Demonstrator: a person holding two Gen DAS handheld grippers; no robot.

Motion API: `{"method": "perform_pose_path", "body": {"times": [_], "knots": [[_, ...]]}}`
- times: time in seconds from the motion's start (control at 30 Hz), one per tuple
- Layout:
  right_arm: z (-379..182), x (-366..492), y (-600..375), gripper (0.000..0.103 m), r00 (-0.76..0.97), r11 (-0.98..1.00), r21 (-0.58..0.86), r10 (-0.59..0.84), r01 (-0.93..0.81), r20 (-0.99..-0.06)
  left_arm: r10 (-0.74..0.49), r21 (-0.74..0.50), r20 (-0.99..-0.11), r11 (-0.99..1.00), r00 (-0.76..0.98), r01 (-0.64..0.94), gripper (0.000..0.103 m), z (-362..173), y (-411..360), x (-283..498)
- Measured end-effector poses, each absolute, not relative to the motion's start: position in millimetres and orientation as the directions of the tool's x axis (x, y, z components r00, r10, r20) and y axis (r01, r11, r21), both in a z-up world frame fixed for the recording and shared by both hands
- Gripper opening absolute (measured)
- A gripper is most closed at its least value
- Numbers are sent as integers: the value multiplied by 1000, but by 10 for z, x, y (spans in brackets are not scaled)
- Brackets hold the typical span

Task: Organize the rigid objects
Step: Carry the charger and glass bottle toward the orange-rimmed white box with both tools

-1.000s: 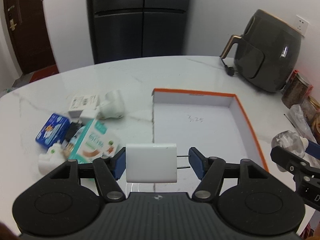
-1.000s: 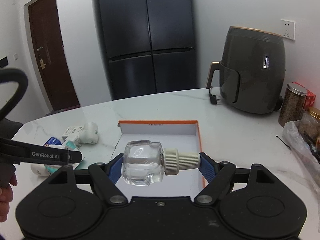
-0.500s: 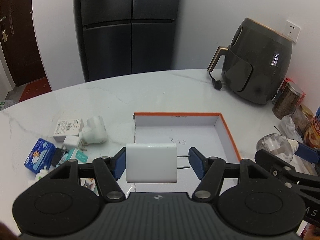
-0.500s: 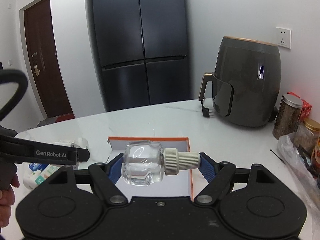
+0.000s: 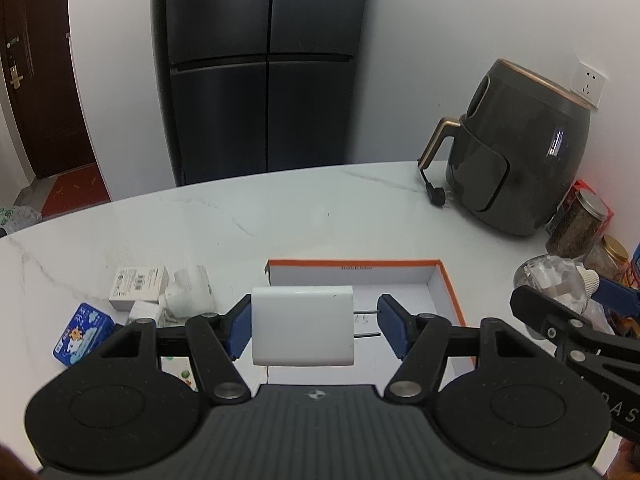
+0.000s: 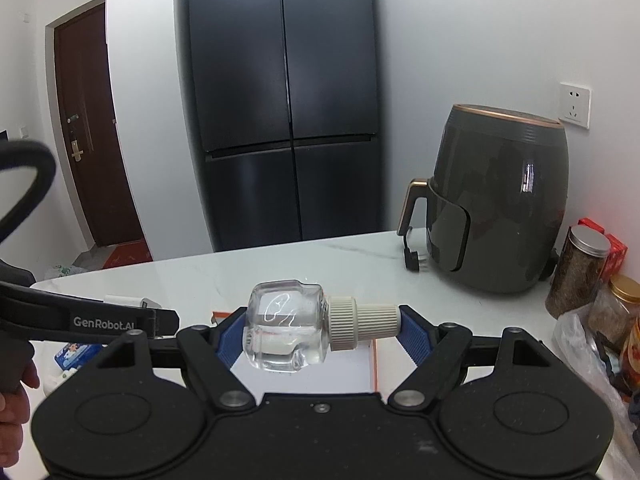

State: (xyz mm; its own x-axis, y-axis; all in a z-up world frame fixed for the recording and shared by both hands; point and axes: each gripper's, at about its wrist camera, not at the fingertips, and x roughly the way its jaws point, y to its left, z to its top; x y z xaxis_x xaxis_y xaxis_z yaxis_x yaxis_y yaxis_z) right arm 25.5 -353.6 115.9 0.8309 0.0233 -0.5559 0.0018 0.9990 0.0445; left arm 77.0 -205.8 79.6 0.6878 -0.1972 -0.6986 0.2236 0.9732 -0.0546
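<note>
My left gripper (image 5: 316,330) is shut on a white plug-in charger (image 5: 302,330) held sideways, its two prongs reaching the right pad. It hangs above the near end of a white box with an orange rim (image 5: 448,280). My right gripper (image 6: 322,330) is shut on a clear glass bottle (image 6: 284,332) with a ribbed beige cap, lying sideways between the blue pads. That bottle (image 5: 552,280) also shows at the right of the left wrist view. The box (image 6: 375,356) lies under the right gripper too, mostly hidden.
Left of the box lie a white carton (image 5: 138,282), a white adapter (image 5: 188,292) and a blue packet (image 5: 82,336). A dark air fryer (image 5: 516,160) stands at the back right, with jars (image 5: 576,228) and a plastic bag (image 6: 580,344) beside it. A fridge stands beyond the table.
Both grippers have risen and drawn back from the table, each still holding its object. The box and the pile at the left now look smaller and lower in both views.
</note>
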Motion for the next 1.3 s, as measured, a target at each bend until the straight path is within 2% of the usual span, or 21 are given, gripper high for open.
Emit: {"method": "perform_pose_path", "body": {"times": [0.57,1.3], "knots": [[1418,583,-3610,93,863,999,38,4,18,-505,-218,-52,-673,967,707,248,66,977,-2271,1010],[719,1043,-3664,93,772,999,16,-25,45,-635,-197,-71,-779,971,595,228,66,294,-2404,1368]]}}
